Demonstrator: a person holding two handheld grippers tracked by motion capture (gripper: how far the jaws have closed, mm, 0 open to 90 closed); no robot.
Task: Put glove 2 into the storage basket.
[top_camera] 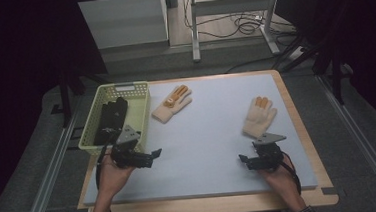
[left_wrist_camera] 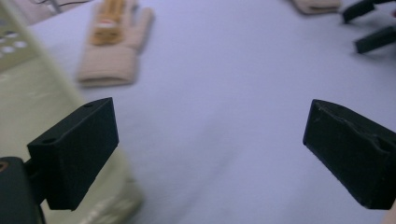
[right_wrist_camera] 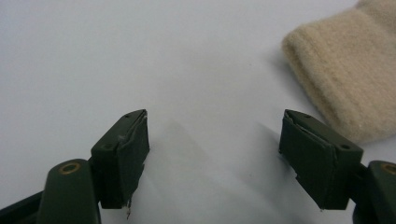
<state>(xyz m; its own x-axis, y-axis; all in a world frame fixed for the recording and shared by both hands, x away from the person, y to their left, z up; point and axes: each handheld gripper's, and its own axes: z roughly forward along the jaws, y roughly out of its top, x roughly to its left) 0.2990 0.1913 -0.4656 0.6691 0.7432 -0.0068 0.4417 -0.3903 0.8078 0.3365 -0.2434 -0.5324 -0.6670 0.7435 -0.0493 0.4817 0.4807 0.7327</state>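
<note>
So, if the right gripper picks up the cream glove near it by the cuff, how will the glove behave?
The cream glove looks knitted and lies flat on the table, so it would probably hang limp. The ribbed cuff seems thick and fuzzy, likely easy to pinch without slipping. It appears light; pushed, it may bunch up instead of sliding.

From my remote station, high view: a wooden desk (top_camera: 298, 128) carries a pale blue-grey mat (top_camera: 213, 134) that covers all but its rim. Behind it I see a white cabinet (top_camera: 122, 21) and, beside that, a grey metal frame (top_camera: 195, 35) standing on the floor, with black cables (top_camera: 243, 24) coiled between its legs. A metal floor rail (top_camera: 50, 171) runs along each side. Dark curtains (top_camera: 18, 72) close off both flanks.
</note>
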